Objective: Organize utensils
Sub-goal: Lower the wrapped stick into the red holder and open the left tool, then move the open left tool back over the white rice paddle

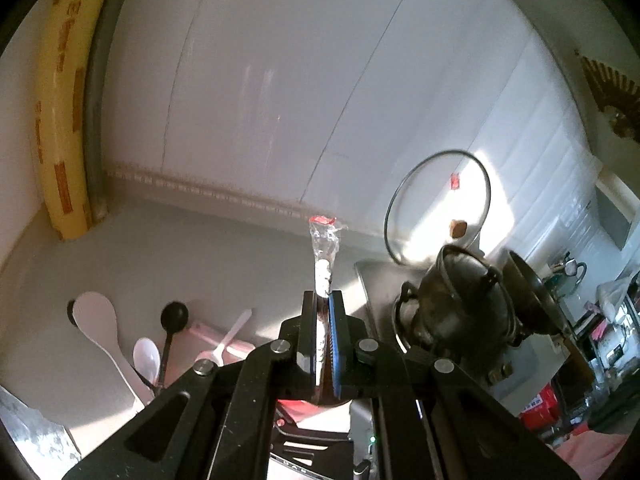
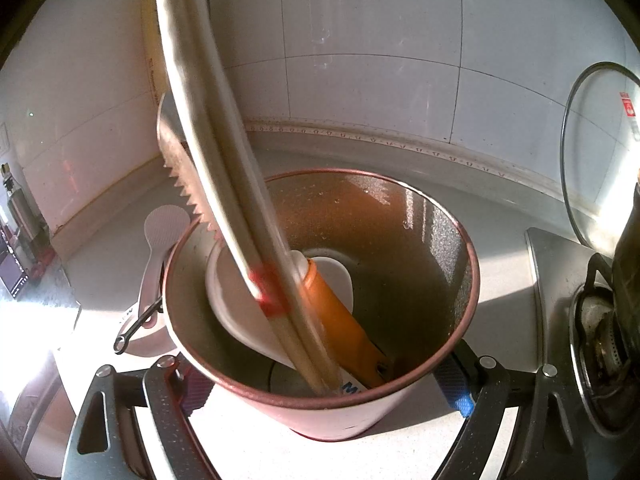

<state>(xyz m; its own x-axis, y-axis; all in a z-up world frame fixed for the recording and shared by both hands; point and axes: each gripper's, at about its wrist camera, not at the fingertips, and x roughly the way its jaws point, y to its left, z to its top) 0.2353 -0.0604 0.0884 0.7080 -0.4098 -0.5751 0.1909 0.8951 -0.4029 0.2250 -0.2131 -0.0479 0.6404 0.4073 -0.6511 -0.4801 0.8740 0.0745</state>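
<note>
1. Left wrist view: left gripper [image 1: 323, 334] is clamped on wrapped chopsticks [image 1: 323, 276], light, stiff, slippery in their film; a mid-length hold suits. Loose spoons [image 1: 146, 356] lie left of it.
2. Right wrist view: right gripper [image 2: 326, 390] clasps the red holder cup [image 2: 320, 408], rigid and light, by its walls; chopsticks inside lean over its far-left rim.

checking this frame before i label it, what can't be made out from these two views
- Left wrist view: what the left gripper clamps; a clear-wrapped stick, contents unclear, lower end hidden by the fingers.
- Left wrist view: handles of the white spoons and black scoop, cut off behind the gripper frame.
- Right wrist view: the cup bottom, covered by utensils; the long pale utensil is blurred, its top cut off.
- Right gripper: pad contact hidden by the cup.
</note>
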